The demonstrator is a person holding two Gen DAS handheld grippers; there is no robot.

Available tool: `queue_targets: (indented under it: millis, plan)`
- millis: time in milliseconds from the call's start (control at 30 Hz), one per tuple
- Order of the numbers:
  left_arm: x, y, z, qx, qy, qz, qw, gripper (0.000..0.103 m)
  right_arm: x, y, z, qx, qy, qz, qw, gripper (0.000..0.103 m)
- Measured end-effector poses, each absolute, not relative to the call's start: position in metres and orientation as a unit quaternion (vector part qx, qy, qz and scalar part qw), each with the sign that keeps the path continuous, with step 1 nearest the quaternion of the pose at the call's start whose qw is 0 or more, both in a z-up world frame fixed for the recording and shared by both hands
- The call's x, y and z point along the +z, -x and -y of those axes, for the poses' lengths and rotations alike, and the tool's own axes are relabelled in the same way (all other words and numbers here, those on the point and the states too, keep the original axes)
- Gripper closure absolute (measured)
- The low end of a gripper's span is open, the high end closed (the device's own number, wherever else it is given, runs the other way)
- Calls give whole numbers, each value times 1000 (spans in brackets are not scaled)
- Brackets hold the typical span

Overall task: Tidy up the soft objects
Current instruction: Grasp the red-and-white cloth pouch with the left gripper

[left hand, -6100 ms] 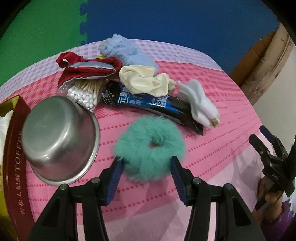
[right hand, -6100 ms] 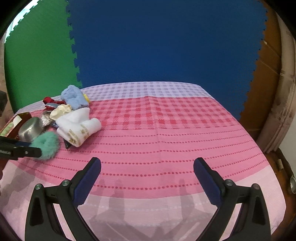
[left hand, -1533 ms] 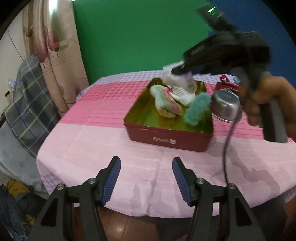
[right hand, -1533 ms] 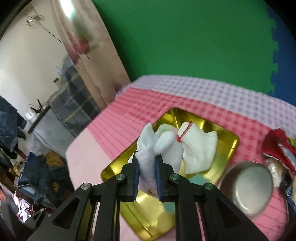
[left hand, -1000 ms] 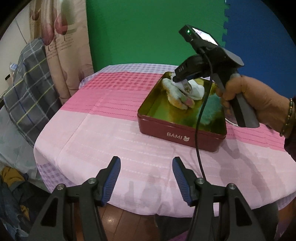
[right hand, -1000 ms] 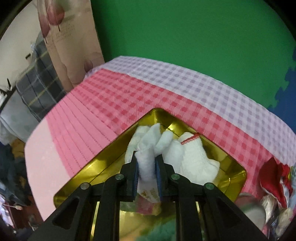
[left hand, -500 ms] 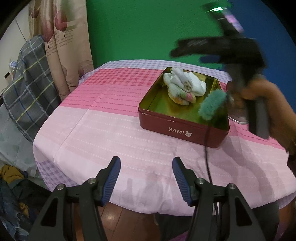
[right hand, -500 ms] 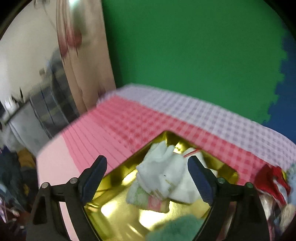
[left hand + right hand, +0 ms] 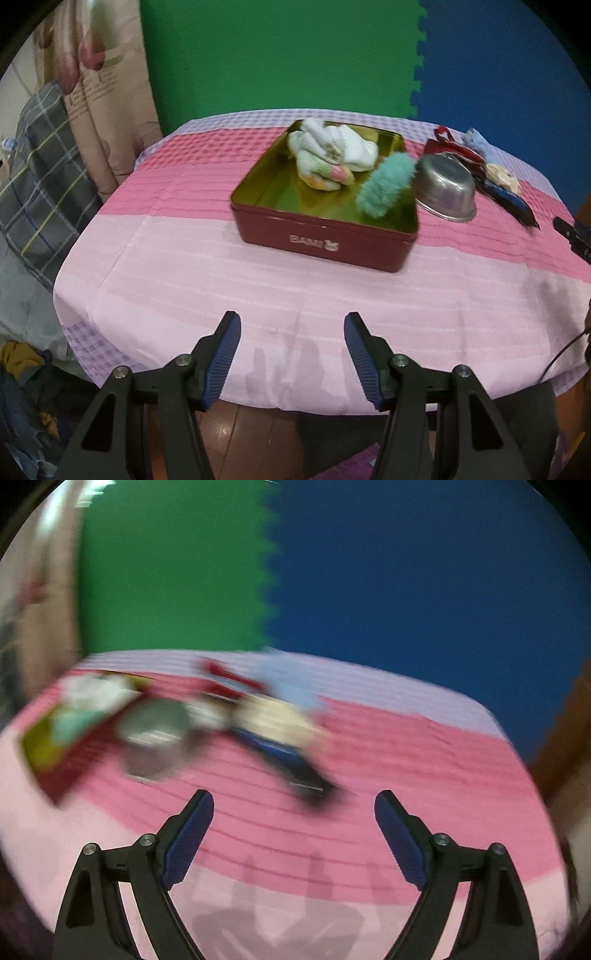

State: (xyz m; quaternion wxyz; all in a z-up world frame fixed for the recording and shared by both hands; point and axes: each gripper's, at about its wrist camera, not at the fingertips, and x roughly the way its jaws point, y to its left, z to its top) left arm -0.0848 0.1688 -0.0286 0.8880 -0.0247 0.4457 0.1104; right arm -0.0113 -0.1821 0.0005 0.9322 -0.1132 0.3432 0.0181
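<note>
A red tin (image 9: 325, 242) with a gold inside holds white socks (image 9: 334, 149), a striped sock (image 9: 325, 175) and a teal furry scrunchie (image 9: 386, 184) leaning on its right wall. My left gripper (image 9: 291, 325) is open and empty over the table's near edge, well short of the tin. My right gripper (image 9: 293, 803) is open and empty above the pink cloth; its view is blurred. A cream cloth (image 9: 273, 720), a light blue cloth (image 9: 288, 686) and a red item (image 9: 229, 679) lie beyond it. The tin (image 9: 70, 738) is at far left.
An upturned steel bowl (image 9: 445, 192) stands right of the tin. A dark blue tube (image 9: 508, 201) and the leftover pile (image 9: 476, 147) lie behind it. The right gripper's tip (image 9: 572, 236) shows at the right edge. A curtain and plaid fabric (image 9: 40, 147) are left of the table.
My right gripper has let go of the white socks in the tin, opened, and swung away right toward the pile. My left gripper has stayed open and near still.
</note>
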Motion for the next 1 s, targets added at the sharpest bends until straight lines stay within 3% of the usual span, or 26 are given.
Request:
queue_targets:
  millis: [333, 400, 533, 1000]
  plan:
    - [-20, 70, -112, 74, -44, -449, 890, 43, -37, -30, 286, -98, 59, -404, 908, 16]
    - [-18, 63, -101, 64, -58, -449, 889, 43, -41, -36, 284, -98, 60, -415, 903, 9]
    - [-15, 50, -82, 41, -70, -449, 890, 43, -52, -37, 286, -91, 56, -442, 891, 7]
    - [15, -75, -56, -91, -12, -463, 882, 43, -53, -39, 285, -64, 52, -445, 892, 6]
